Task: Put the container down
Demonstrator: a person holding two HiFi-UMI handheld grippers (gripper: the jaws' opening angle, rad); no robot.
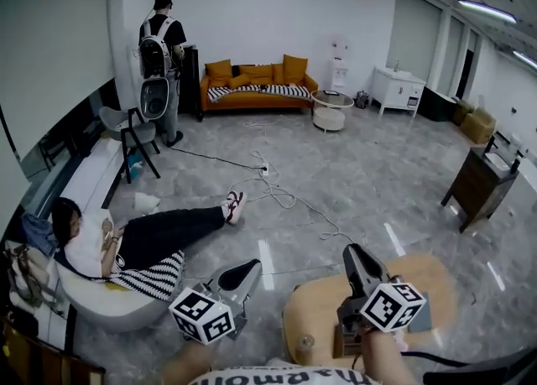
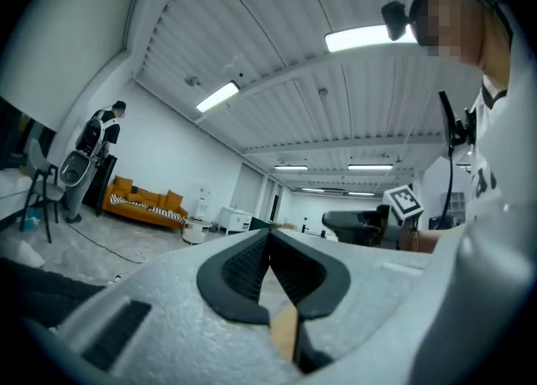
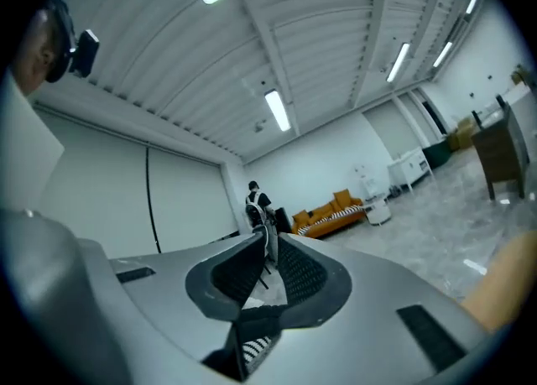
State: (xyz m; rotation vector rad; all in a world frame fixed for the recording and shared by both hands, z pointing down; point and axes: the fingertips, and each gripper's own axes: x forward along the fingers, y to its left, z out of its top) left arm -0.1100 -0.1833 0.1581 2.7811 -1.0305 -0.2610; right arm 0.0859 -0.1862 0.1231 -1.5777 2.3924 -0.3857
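Both grippers are held up level over the room, and neither has anything between its jaws. My left gripper (image 1: 249, 266) shows at the head view's bottom middle; in the left gripper view its ribbed pads (image 2: 252, 266) meet at the tip, shut. My right gripper (image 1: 354, 249) rises beside it, and its pads (image 3: 298, 270) also close together on nothing. Below them is a round wooden table (image 1: 436, 278) with a small brown box (image 1: 346, 343) and a small round object (image 1: 306, 343) on it. I cannot tell which of these is the container.
A person lies on a white lounge (image 1: 101, 304) at the left. Another person with a backpack (image 1: 159, 48) stands by the back wall. Cables (image 1: 285, 199) trail across the grey floor. An orange sofa (image 1: 256, 94), a round white table (image 1: 331, 111) and a dark cabinet (image 1: 478, 186) stand farther off.
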